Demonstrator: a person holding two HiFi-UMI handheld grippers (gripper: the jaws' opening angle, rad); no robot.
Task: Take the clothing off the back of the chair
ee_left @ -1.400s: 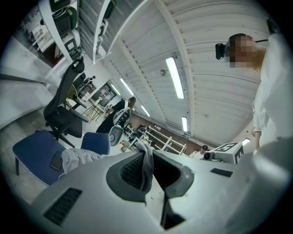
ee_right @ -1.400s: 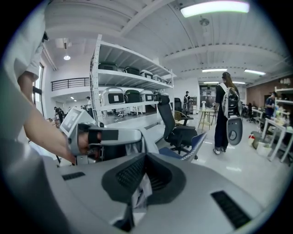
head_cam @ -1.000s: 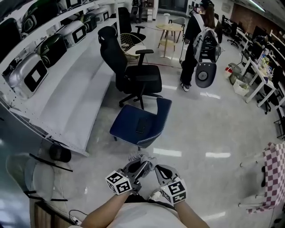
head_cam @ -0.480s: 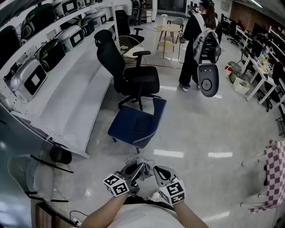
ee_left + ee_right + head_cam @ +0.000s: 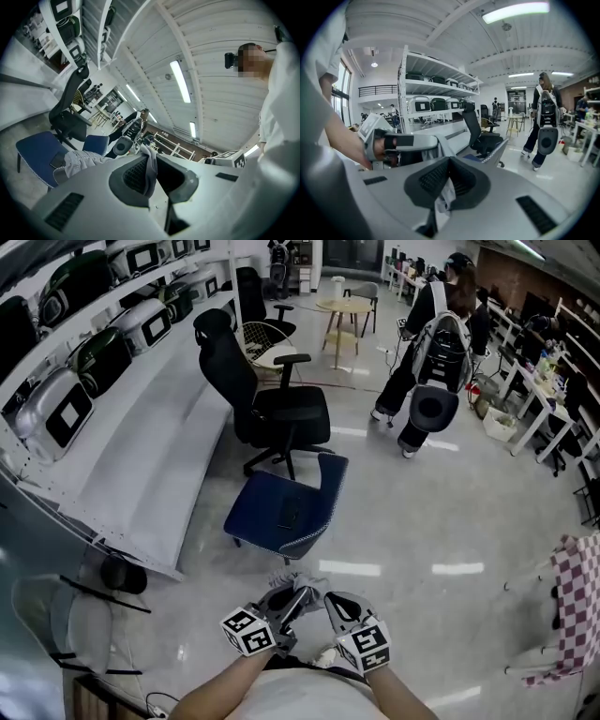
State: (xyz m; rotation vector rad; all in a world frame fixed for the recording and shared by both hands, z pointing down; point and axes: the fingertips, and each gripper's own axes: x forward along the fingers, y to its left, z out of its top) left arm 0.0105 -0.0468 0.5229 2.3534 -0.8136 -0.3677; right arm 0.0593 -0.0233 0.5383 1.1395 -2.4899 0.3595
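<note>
Grey clothing (image 5: 292, 579) clamped — hand-held grippers (image 5: 298, 598) (image 5: 335, 604) side by side.

1 walker on the move, and our view drifts

Over the last second we see the person with the backpack (image 5: 439, 348) go from standing upright near the round table (image 5: 343, 307) to a wide stride, legs apart, further to its right. Our head view has shifted too: the blue chair (image 5: 279, 510) and the black office chair (image 5: 277, 409) now sit a little further left in the frame.

Person with backpack (image 5: 439, 348), round table (image 5: 343, 307), shelving (image 5: 150, 427)
</note>
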